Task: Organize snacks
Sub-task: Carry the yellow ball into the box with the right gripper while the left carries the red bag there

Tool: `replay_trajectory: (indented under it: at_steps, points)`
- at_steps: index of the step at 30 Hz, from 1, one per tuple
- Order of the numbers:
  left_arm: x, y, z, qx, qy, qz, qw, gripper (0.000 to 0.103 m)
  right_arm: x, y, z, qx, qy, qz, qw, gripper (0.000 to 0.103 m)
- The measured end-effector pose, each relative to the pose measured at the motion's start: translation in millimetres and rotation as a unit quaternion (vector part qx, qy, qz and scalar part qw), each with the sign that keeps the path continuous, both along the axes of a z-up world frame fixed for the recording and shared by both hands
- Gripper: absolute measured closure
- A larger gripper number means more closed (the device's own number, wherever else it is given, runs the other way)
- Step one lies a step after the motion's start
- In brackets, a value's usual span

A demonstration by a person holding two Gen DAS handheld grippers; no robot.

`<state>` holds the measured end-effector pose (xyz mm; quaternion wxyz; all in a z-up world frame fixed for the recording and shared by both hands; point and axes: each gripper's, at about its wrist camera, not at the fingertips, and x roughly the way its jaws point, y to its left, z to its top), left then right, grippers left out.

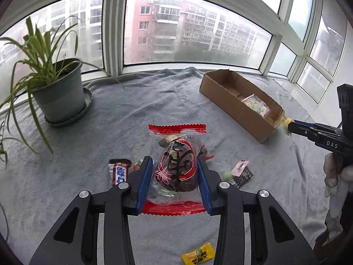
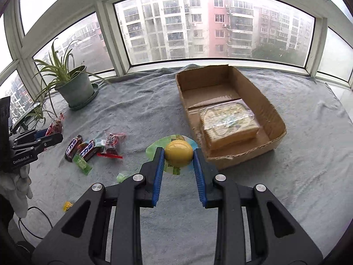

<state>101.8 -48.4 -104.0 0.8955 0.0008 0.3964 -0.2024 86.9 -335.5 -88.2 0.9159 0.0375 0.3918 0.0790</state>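
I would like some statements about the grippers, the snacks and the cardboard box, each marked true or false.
1. The left gripper holds a clear bag with red ends in its jaws. True.
2. The right gripper is empty. False: it is shut on a yellow jelly cup.
3. The cardboard box contains one wrapped pack of biscuits. True.
4. The potted plant stands inside the box. False: it stands on the grey blanket, apart from the box.
5. Both chocolate bars are already in the box. False: they lie on the blanket.
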Motion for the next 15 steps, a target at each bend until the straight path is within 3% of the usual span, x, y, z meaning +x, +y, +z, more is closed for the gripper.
replay_trajectory:
  at_steps: [15]
  points:
    - [64.6,-82.9,27.0,-0.008,-0.034,-0.052,0.9981,0.065,46.4,-74.5,11.7,-0.035,-0.017,-0.060,0.997,0.075]
